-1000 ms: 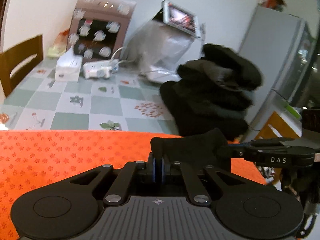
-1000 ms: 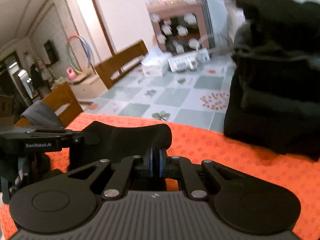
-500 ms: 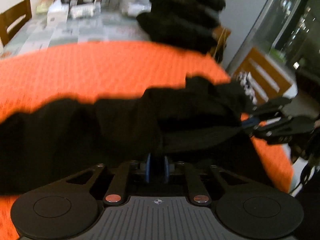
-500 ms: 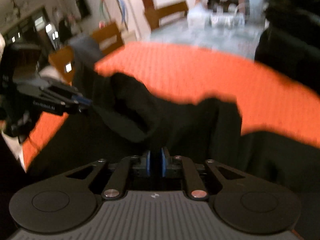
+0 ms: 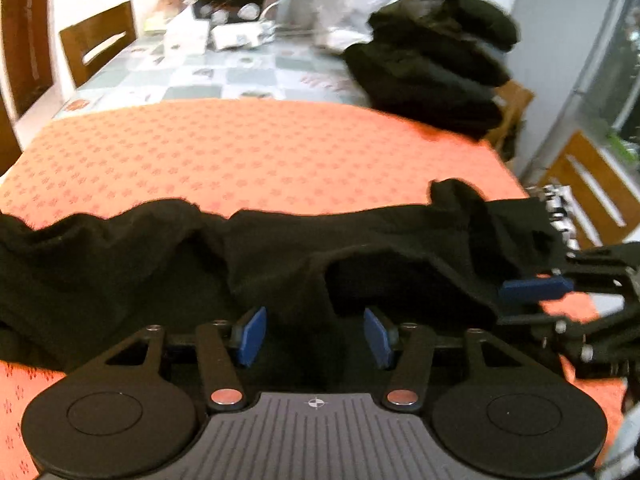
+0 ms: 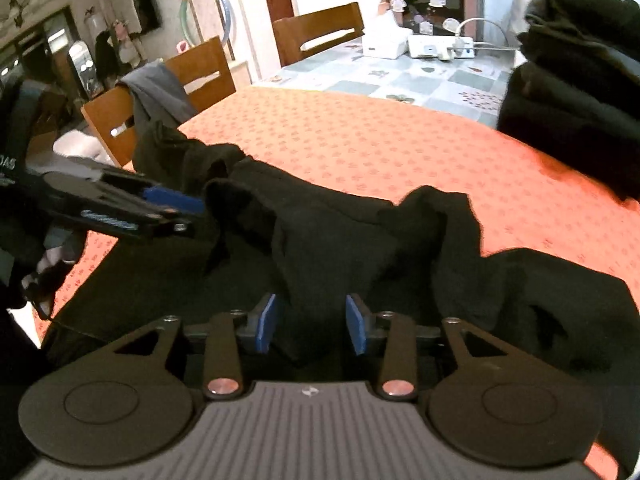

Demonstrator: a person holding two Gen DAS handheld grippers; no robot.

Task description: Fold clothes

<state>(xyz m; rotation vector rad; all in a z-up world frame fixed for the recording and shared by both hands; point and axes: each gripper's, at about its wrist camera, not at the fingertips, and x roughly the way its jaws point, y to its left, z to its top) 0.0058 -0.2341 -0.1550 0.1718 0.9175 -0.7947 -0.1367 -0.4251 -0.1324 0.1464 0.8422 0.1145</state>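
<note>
step: we judge we're letting go of the black garment (image 5: 280, 248) after laying it on the orange tablecloth (image 5: 248, 152).
left gripper (image 5: 316, 336): jaws just been opening, now spread; cloth between the pads, not pinched.
right gripper (image 6: 312, 326): same, spread over a loose fold.
garment: rumpled along the near edge; dark pile (image 5: 432, 64) sits far right.
next: we'd back out, re-pinch an edge, fold it over.

- The left gripper (image 5: 316, 334), its jaws just opened, stands over a black garment (image 5: 160, 264) with cloth between the parted blue pads (image 5: 252, 334).
- The garment lies rumpled across an orange tablecloth (image 5: 240, 152).
- A pile of dark clothes (image 5: 432, 64) sits beyond.
- The right gripper (image 5: 536, 286) enters at right.
</note>
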